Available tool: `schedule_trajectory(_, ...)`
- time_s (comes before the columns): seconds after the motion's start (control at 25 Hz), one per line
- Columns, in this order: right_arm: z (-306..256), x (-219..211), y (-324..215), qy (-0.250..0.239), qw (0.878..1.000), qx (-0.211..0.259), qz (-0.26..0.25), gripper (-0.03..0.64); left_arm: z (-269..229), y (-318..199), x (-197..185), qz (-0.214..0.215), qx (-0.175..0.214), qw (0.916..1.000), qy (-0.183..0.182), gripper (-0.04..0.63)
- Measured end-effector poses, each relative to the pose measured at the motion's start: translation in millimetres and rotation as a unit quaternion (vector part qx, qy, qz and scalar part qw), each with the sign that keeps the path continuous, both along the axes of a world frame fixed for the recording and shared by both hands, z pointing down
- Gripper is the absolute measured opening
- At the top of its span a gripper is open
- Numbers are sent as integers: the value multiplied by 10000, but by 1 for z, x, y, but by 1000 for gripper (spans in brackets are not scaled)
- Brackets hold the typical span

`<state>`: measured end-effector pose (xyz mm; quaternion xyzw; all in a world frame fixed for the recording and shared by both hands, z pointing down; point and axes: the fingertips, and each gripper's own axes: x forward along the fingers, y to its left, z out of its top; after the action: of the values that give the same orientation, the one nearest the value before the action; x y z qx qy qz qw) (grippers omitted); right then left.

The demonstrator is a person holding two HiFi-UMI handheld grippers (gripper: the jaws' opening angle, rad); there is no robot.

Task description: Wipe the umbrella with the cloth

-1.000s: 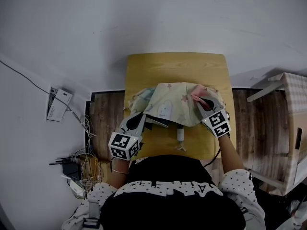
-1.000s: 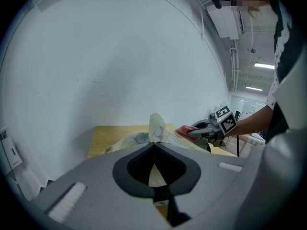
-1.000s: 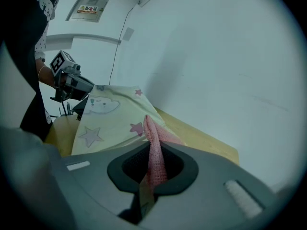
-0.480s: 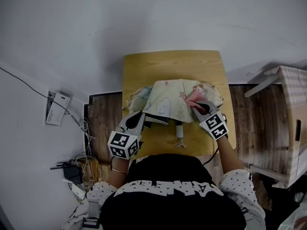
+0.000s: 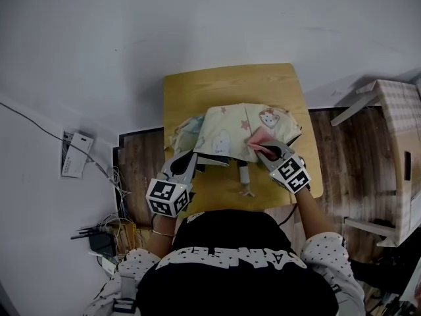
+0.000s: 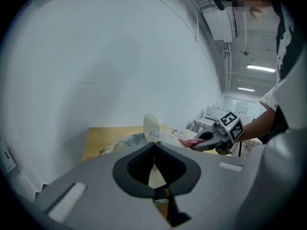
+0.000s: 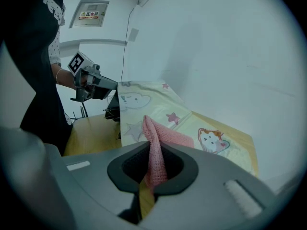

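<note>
The left gripper (image 5: 192, 160) is clamped on the near edge of the umbrella (image 5: 231, 131). A fold of canopy is pinched between its closed jaws and stands up just ahead of them. The right gripper (image 5: 268, 151) is closed on the pink cloth (image 5: 257, 139), which trails out ahead of its jaws and lies on the canopy near the cartoon cat print. The umbrella lies half-collapsed on the table (image 5: 223, 84), ahead of both grippers and between them.

This looks to me like mid-wipe. To do it well, I'd hold the left grip firm so the canopy is taut. I'd then draw the cloth with its free end pressed flat on the fabric. Go lightly, since thin canopy may bunch toward the right jaws. The panels farthest ahead will likely need a longer reach.
</note>
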<state>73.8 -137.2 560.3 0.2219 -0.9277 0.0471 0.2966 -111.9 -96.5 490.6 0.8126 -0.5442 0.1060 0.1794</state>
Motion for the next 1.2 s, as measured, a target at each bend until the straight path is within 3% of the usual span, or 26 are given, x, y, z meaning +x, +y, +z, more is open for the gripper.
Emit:
schedule_trajectory(0.24,-1,1,14,-139,9999,-40,-2,34,0,1,3,96,3,9999,-53,3)
schedule_trajectory(0.56,-34,19,0,-680,9952,222,660,34,-10,1,12,337,159,9992,-110,20)
schedule_trajectory(0.8,-64,44,-16,-1245,9854,321,1114,34,-28,14,24,510,559,9965,-359,114)
schedule_trajectory(1.04,-85,72,-29,-1607,9780,363,1278,34,-56,21,43,395,976,9933,-468,115)
schedule_trajectory(1.2,-97,88,-32,-1778,9762,349,1193,34,-64,22,64,362,1026,9930,-465,115)
